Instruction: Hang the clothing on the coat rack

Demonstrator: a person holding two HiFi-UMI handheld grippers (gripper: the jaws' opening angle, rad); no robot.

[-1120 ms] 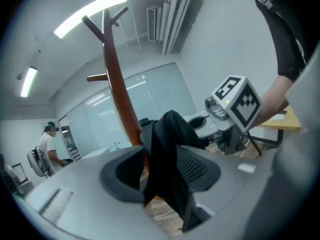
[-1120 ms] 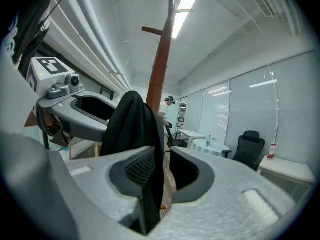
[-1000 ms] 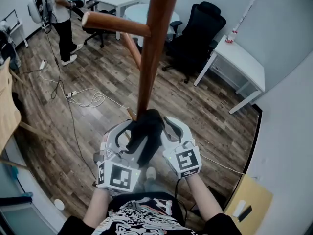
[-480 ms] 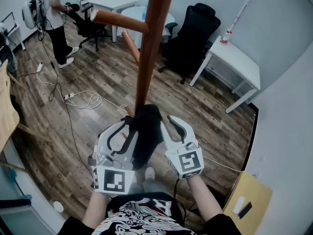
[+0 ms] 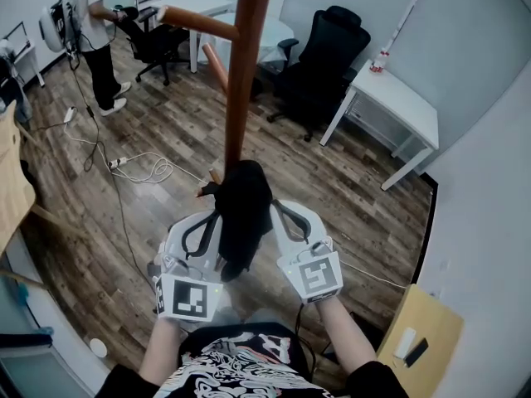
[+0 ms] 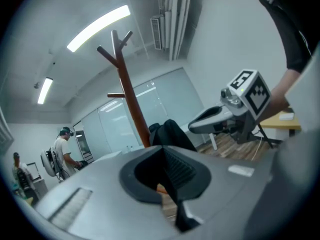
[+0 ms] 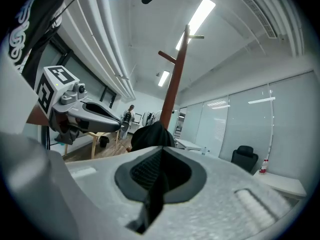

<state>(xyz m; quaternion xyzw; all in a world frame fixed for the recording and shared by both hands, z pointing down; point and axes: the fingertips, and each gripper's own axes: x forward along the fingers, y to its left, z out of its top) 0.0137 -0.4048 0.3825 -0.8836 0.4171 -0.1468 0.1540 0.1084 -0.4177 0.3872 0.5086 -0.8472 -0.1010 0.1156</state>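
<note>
Clamping shut just now, your left gripper and right gripper pinch the black clothing. Thin bites may slip as you lift toward the coat rack.

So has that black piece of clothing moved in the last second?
Yes. The black clothing has crept up the picture, its top hiding more of the brown wooden coat rack pole.
</note>
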